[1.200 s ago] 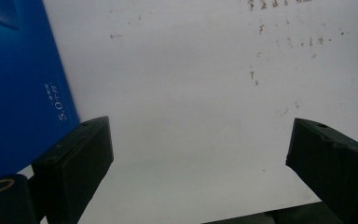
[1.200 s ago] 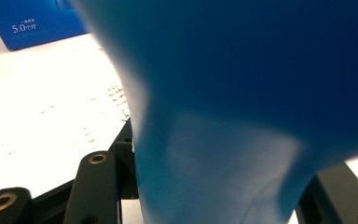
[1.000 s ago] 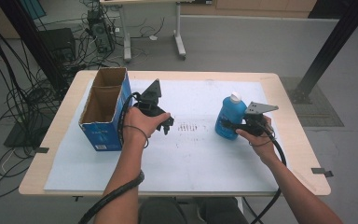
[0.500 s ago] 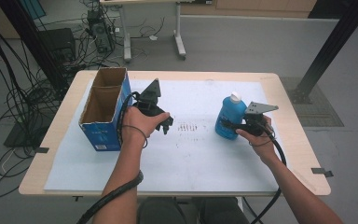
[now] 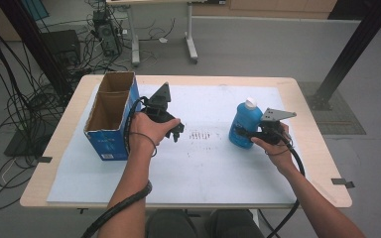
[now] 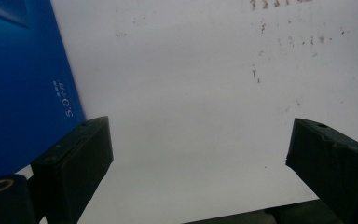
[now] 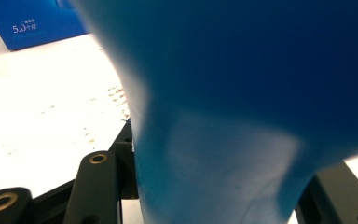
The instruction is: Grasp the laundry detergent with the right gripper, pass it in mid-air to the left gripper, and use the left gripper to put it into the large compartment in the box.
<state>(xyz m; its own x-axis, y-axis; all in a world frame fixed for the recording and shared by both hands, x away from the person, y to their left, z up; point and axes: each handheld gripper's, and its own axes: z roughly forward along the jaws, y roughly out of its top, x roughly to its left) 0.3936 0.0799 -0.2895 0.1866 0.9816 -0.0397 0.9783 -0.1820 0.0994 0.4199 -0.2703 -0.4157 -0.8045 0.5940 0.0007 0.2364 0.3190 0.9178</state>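
Standing upright on the white-covered surface (image 5: 203, 163), the blue bottle (image 5: 244, 126) sits at the person's right, white cap up, long axis vertical. The right claw (image 5: 241, 132) is clenched on its lower body from the side. The open cardboard box (image 5: 110, 119) lies well apart to the left. The left claw (image 5: 176, 133) hovers released beside the box, holding nothing. Judged: right hand carries.
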